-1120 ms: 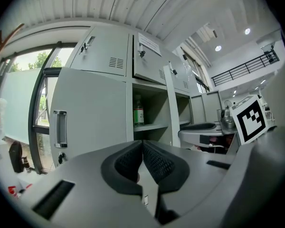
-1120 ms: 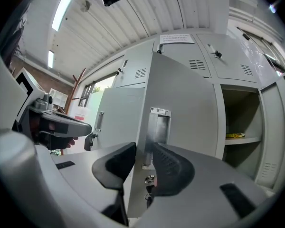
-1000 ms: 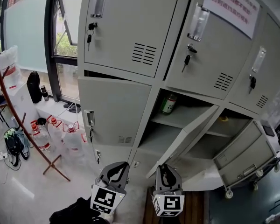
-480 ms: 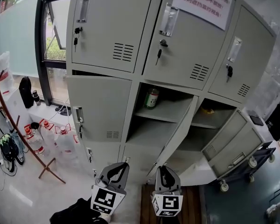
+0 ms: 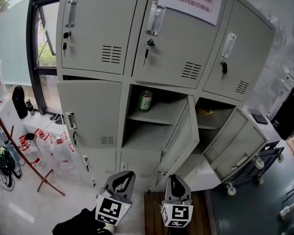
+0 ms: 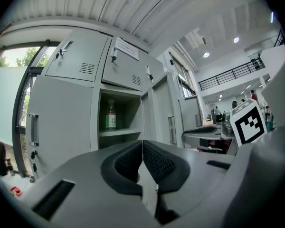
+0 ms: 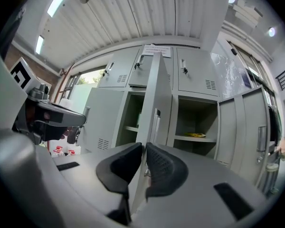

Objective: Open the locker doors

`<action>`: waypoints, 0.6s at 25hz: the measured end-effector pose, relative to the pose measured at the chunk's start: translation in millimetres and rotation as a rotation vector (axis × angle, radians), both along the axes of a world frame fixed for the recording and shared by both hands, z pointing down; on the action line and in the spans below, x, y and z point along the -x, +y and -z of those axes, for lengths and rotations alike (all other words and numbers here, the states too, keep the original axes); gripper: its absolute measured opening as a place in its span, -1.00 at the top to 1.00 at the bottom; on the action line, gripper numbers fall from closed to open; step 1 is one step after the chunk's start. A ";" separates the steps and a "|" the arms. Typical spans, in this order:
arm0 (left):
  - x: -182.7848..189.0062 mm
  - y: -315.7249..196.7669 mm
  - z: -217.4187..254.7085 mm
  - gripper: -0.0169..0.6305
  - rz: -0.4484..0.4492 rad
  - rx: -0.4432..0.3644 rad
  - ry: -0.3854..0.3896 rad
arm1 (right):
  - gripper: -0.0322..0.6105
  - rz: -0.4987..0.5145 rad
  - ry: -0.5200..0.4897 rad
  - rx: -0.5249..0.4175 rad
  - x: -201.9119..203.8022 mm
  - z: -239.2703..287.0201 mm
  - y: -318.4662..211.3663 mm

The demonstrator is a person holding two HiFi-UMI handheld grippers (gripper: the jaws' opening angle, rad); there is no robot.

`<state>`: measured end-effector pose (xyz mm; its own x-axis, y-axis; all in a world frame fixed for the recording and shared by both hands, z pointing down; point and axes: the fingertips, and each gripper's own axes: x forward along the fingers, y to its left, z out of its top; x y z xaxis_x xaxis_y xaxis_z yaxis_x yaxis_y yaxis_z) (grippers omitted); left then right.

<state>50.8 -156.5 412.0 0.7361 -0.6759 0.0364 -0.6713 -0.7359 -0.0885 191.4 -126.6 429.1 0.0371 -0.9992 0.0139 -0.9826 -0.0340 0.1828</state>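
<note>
The grey lockers (image 5: 95, 28) fill the head view. All three top doors are closed, with keys in their locks. In the middle row, the centre door (image 5: 180, 131) and the right door (image 5: 233, 143) stand swung open; the left door (image 5: 90, 111) is closed or nearly so. A green bottle (image 5: 145, 100) stands on the centre shelf. My left gripper (image 5: 119, 179) is shut and empty, well short of the lockers. My right gripper (image 5: 174, 181) is closing on nothing, a narrow gap left between its pads. In the right gripper view the centre door's edge (image 7: 154, 103) stands far beyond the right gripper (image 7: 144, 146).
Water bottles (image 5: 33, 152), a black bag (image 5: 2, 161) and a reddish-brown stand (image 5: 24, 165) are on the floor at the left below a window (image 5: 44, 53). A wheeled cart (image 5: 259, 161) sits behind the open right door. A wooden board (image 5: 153, 213) lies under the grippers.
The head view has swung, so the lockers now sit further left with more of the right side showing. The right gripper's jaws have narrowed. Both grippers stay low in the view.
</note>
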 end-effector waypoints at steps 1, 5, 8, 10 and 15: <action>-3.4 0.8 0.0 0.87 -0.006 0.000 -0.001 | 0.76 -0.009 -0.002 -0.001 -4.5 0.0 2.1; -19.2 3.0 -0.3 0.87 -0.030 0.000 -0.002 | 0.76 -0.044 -0.010 -0.005 -23.5 0.3 9.6; -32.0 3.7 -1.8 0.87 -0.049 0.001 -0.005 | 0.76 -0.074 -0.014 -0.006 -39.5 -0.7 14.6; -40.7 3.6 -2.7 0.87 -0.061 0.002 -0.009 | 0.77 -0.094 -0.016 -0.006 -50.0 -0.9 17.0; -62.9 3.5 -4.5 0.87 -0.093 0.003 -0.015 | 0.78 -0.135 -0.018 -0.007 -74.3 -1.8 21.2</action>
